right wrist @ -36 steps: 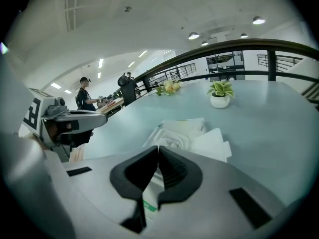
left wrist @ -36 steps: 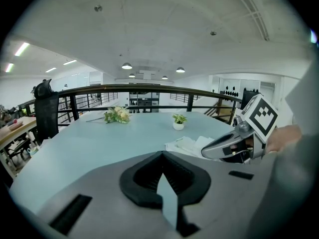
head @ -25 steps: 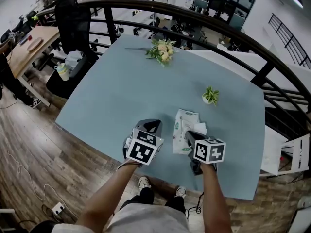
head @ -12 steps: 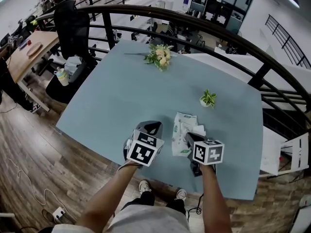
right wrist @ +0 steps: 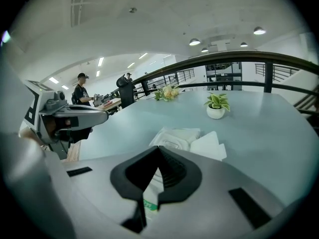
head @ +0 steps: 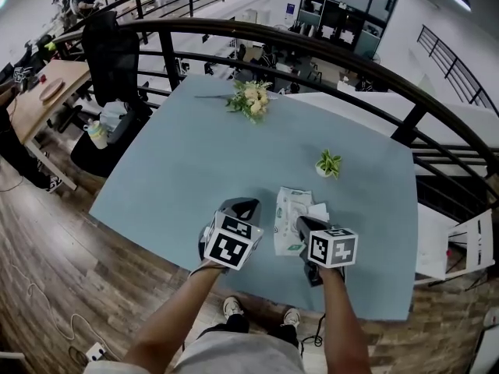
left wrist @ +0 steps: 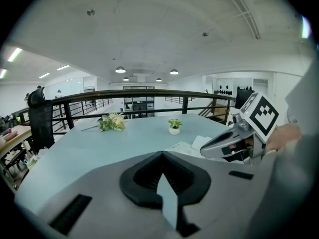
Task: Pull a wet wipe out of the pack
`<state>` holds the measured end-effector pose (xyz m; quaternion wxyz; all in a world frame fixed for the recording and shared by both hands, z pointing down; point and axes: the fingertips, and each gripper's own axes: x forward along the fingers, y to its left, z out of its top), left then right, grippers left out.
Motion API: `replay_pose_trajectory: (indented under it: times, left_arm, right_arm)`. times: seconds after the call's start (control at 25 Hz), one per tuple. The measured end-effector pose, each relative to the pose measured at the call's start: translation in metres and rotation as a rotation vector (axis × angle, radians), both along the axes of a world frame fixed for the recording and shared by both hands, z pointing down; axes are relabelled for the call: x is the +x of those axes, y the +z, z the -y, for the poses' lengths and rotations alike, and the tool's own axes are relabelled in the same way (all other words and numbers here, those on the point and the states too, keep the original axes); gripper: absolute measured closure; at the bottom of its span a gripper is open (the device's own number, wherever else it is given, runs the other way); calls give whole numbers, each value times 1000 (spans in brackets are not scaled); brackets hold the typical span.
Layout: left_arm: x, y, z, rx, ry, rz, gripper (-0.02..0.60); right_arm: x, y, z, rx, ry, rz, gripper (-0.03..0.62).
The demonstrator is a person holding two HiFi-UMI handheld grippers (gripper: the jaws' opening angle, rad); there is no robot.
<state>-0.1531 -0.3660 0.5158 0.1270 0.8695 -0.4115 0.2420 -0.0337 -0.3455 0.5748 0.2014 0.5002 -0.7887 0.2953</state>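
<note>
The table is mostly bare, with a bunch of flowers at its far edge. At the near left, the left gripper hangs over open tabletop, just left of the pack and not touching it. Its jaws are together with only a thin slit between them, and nothing is in them. The pack of wipes lies flat near the table's near edge, between the two grippers, with its long side running from near to far. Against the pack's right side lies a white sheet with its corners loose. It looks like a wipe already drawn up, but I cannot tell whether it is fully free of the opening. To the right, the right gripper is over the near right end of the pack. Its jaws are closed to a narrow slit, the pack's green print shows through the gap, and nothing is clearly pinched. A small potted plant stands farther back, well apart. The pulling seems mostly done. What seems left is confirming the sheet is clear of the pack, or taking hold of it and lifting it away.
</note>
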Motion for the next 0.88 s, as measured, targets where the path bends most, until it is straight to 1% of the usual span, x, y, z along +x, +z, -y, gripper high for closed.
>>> replay_pose_trajectory:
  times: [0.28,0.72,0.88]
  left_arm:
    - [4,-9,2,24,34,11,588]
    - [22,-18,7,28,62,-21,588]
    - [25,-25,9,48,80,-7,588]
  right_arm:
    - [2,-9,1,14,24,6,589]
    - [10,-32,8,60,51,8,589]
    - [13,-39,8,75,61,3,591]
